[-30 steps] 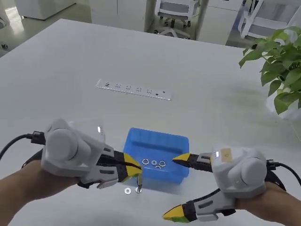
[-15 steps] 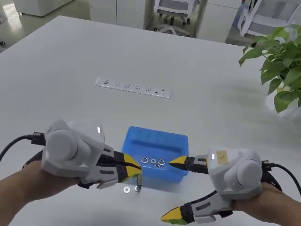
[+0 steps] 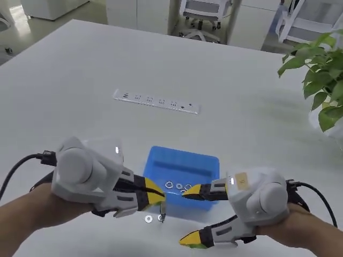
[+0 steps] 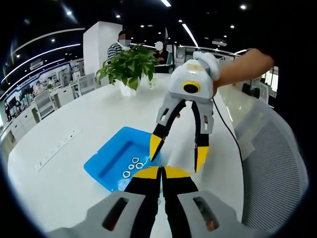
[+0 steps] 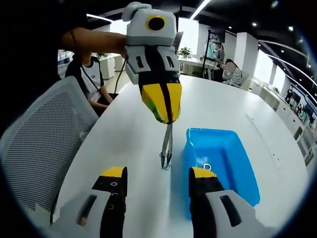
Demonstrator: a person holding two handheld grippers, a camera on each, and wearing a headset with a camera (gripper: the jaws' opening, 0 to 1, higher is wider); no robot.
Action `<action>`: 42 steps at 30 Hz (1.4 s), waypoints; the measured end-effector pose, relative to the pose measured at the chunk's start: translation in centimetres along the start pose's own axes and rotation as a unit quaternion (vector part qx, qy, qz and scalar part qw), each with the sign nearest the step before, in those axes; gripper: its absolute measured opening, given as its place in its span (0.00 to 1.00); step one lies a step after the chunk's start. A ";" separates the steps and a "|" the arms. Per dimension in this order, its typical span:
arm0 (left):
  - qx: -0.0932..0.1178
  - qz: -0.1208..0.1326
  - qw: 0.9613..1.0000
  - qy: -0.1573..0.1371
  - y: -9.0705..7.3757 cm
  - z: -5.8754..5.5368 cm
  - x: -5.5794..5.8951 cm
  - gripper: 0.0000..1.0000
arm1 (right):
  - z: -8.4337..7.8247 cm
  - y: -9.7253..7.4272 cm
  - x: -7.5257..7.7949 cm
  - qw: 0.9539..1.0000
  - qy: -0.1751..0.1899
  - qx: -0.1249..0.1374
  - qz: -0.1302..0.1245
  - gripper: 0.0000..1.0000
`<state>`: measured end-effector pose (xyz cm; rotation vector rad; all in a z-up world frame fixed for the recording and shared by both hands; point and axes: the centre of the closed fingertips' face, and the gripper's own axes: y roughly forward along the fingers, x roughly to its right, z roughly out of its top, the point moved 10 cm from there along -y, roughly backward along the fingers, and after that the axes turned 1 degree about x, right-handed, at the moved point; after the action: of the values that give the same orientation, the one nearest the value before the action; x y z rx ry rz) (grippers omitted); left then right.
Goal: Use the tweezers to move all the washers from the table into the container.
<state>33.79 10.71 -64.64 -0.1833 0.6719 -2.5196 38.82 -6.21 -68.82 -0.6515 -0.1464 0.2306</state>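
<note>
Tweezers (image 5: 167, 141) hang clamped in the left claw (image 5: 166, 113), tips down at the counter (image 3: 80, 69) by two washers (image 3: 148, 218) lying just beside the blue container (image 3: 185, 160), which holds several more. The right claw (image 5: 157, 174) stands apart, empty, near the container's front edge.

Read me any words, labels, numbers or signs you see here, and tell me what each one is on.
No text here can be read.
Long white power strip: small dark marks beside the sockets, too small to read.
Yellowish sticker on the white body of the right gripper: blurred, unreadable.
</note>
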 end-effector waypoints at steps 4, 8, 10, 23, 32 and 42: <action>-0.001 -0.001 1.000 0.001 0.0 0.0 -0.1 0.05 | 0.7 0.7 0.6 1.000 -0.002 0.009 0.009 0.41; -0.002 -0.004 1.000 0.003 0.1 0.0 -0.1 0.05 | 1.0 1.3 1.1 1.000 -0.012 0.006 0.019 0.35; -0.002 -0.008 1.000 0.000 0.2 0.1 -0.1 0.05 | 1.2 1.7 1.3 1.000 -0.017 0.006 0.026 0.33; -0.009 -0.018 1.000 0.007 0.4 0.3 -0.3 0.05 | 1.4 3.3 1.8 0.995 -0.075 -0.031 0.058 0.17; -0.010 -0.020 1.000 0.008 0.4 0.4 -0.1 0.05 | 1.6 3.5 2.1 0.993 -0.085 -0.043 0.065 0.10; -0.018 -0.019 0.999 0.017 0.6 0.7 0.1 0.05 | 1.5 3.5 2.0 0.994 -0.073 -0.046 0.060 0.09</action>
<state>34.10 9.92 -64.36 -0.1677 0.7351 -2.5539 39.82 -2.16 -69.63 -0.7370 -0.2592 0.3886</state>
